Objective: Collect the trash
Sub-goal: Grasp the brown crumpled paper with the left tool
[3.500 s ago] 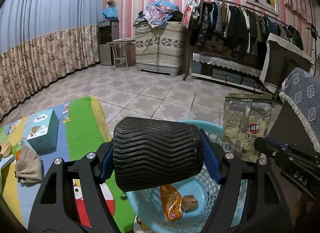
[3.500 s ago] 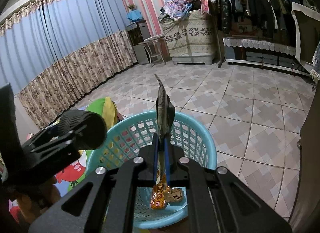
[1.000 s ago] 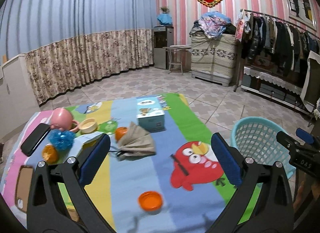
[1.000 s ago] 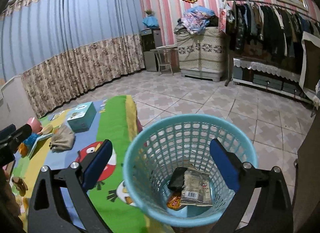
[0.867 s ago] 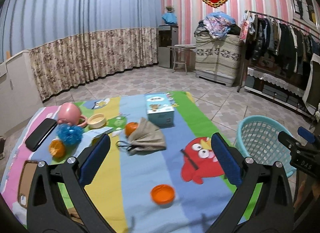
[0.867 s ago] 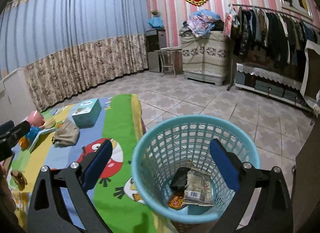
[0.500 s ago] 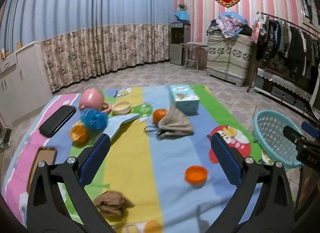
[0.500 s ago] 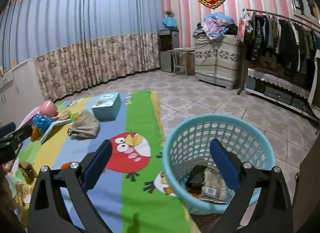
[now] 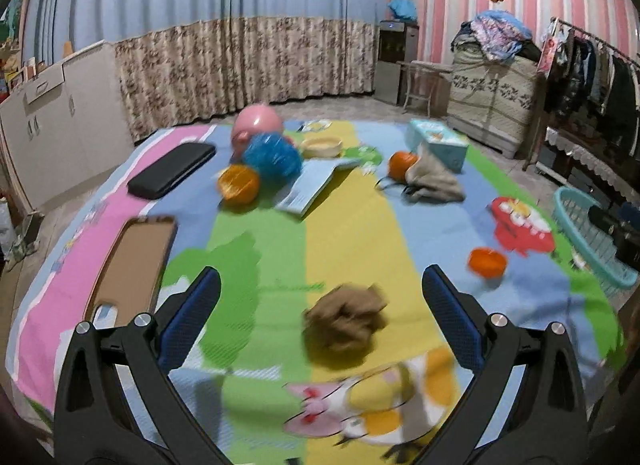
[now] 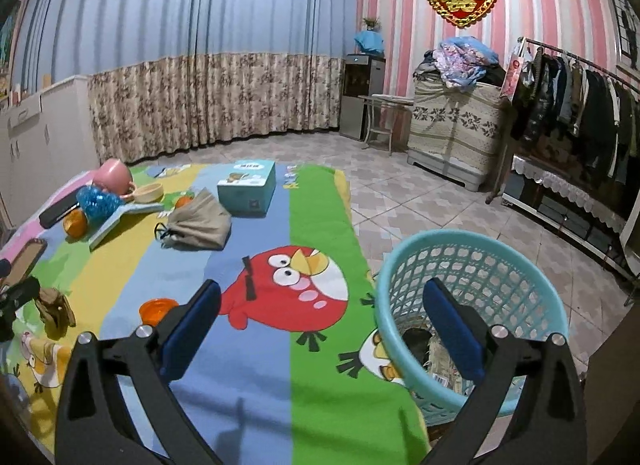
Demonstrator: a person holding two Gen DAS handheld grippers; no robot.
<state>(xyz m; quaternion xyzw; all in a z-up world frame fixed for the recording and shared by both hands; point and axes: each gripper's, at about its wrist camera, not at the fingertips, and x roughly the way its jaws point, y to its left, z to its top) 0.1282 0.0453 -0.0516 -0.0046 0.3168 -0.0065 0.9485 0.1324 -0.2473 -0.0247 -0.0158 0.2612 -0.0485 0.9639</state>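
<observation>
Your left gripper (image 9: 320,317) hangs wide open and empty just above the crumpled brown paper (image 9: 345,315) on the mat (image 9: 348,225): the reach for the next piece. Lower, centre and pinch it, then carry it right to the basket (image 10: 472,257), where your right gripper (image 10: 320,325) waits, also spread wide and empty.

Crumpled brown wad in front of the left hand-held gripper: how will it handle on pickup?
The crumpled brown wad looks like scrunched paper, so probably light and compressible; open jaws would likely squash it. Its irregular creases suggest it won't roll. It lies loose on the play mat, so a nudge may skid it.
</observation>
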